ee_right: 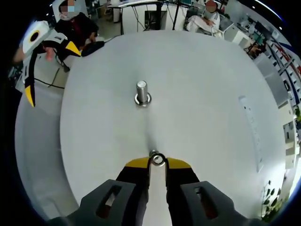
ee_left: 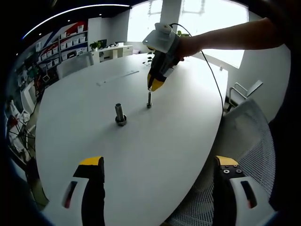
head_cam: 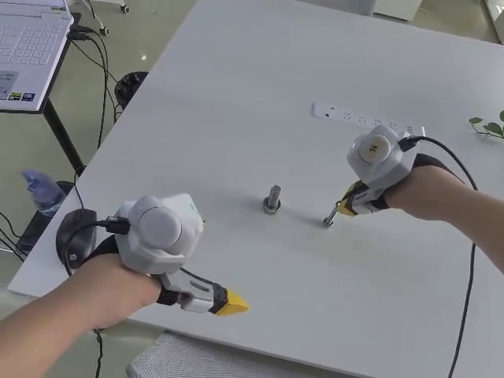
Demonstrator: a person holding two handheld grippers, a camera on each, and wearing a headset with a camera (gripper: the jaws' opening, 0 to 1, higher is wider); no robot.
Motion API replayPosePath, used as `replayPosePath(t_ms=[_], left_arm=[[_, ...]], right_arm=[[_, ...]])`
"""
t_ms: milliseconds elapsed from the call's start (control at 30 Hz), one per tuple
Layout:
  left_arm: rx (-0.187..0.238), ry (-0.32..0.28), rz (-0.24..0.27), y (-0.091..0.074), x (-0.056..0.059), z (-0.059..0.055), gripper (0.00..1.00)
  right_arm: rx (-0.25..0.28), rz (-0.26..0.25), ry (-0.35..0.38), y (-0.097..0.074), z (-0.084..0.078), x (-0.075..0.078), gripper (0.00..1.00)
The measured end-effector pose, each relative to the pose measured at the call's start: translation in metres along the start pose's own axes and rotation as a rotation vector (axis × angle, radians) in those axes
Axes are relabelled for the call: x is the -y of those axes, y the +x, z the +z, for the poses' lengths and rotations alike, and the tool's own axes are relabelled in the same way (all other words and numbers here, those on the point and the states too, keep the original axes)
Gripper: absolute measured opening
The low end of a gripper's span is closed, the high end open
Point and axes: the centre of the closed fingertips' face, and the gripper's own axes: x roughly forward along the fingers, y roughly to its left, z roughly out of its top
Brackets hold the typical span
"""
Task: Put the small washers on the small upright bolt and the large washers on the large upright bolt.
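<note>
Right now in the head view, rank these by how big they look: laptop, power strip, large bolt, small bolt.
1. laptop, though the frame edge cuts it off
2. power strip, farther away, so likely shown smaller than it is
3. large bolt
4. small bolt

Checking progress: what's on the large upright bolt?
A ring, apparently a large washer, sits around the large upright bolt at its base; shaft above is bare. Anything beneath it is covered.
</note>
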Motion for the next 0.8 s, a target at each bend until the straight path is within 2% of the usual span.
replayPosePath(t_ms=[367, 500, 800], left_arm=[[-0.025, -0.007, -0.007, 0.003, -0.003, -0.01, 0.99], [-0.032, -0.011, -0.015, 0.003, -0.003, -0.011, 0.98], [-0.034, -0.019, -0.017, 0.002, -0.006, -0.013, 0.95]], right_arm=[[-0.019, 0.014, -0.007, 0.002, -0.002, -0.009, 0.13], [-0.022, 0.014, -0.011, 0.007, -0.001, -0.005, 0.13], [-0.032, 0.024, -0.009, 0.011, -0.002, -0.008, 0.13]])
